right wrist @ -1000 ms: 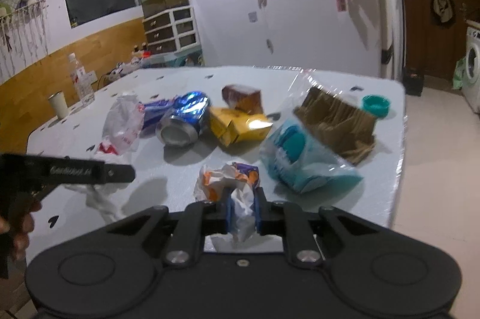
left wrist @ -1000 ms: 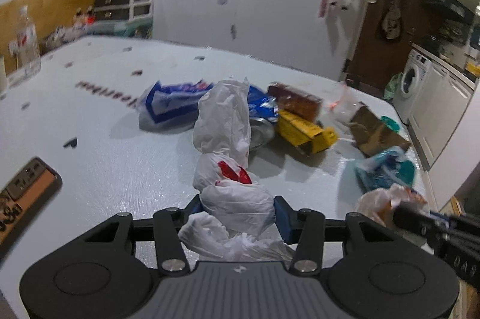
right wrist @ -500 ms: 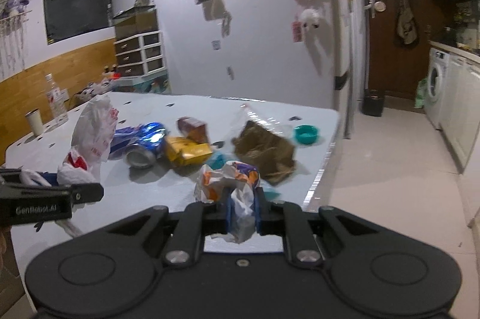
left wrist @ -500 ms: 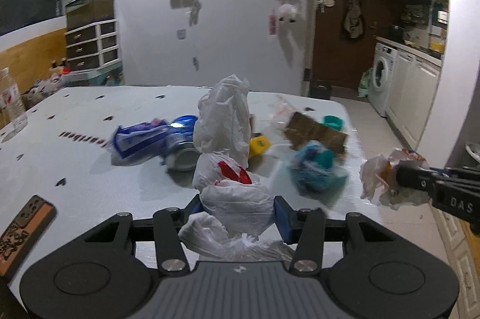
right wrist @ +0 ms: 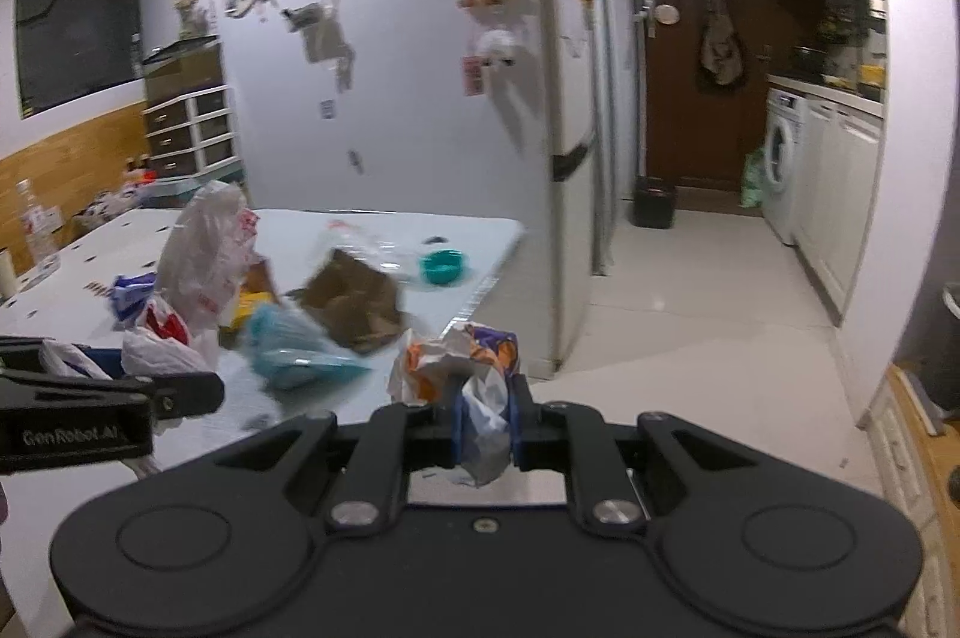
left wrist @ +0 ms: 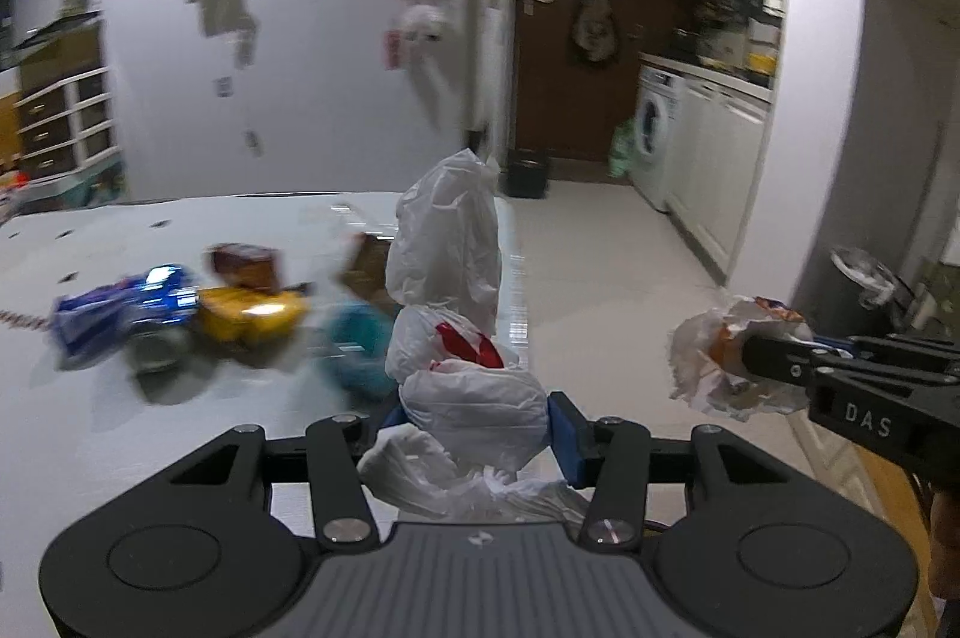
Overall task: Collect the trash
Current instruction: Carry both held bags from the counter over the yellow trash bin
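Since both views have swung off the table toward the bin (trash remains), my left tongs clamp a white bag, right tongs a crumpled wrapper.

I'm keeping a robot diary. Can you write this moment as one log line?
left gripper: shut on white plastic bag | right gripper: shut on crumpled wrapper | table: can, boxes, packets left

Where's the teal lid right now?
In the right wrist view the teal lid lies on the white table near its far right corner, just right of the brown paper bag.
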Motion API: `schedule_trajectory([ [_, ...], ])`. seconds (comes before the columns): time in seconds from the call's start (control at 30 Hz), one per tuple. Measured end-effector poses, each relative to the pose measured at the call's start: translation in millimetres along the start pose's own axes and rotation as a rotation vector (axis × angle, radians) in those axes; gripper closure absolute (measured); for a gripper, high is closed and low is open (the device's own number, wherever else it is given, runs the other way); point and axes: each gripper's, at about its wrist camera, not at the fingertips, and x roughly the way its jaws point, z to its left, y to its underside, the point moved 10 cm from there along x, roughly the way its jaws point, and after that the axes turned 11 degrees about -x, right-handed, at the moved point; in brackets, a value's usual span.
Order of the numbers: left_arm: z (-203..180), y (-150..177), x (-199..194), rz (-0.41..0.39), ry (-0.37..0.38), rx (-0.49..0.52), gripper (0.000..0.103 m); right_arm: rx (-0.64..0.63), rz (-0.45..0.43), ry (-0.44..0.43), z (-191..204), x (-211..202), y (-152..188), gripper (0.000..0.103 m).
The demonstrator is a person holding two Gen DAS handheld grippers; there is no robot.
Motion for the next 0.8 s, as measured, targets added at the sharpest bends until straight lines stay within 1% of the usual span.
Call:
schedule_trajectory([
  [0.2,-71,13,38,0.062,0.07,0.051,0.053,0.048,0.028,0.075,-64,-4,21,0.088],
  [0.43,-133,27,84,0.134,0.13,0.083,0.053,0.102,0.079,0.161,-133,-2,52,0.088],
  [0.63,-172,48,128,0.199,0.166,0.092,0.053,0.162,0.143,0.215,-176,18,84,0.088],
  [0.8,-184,74,174,0.279,0.165,0.095,0.053,0.205,0.214,0.227,-193,52,115,0.088],
])
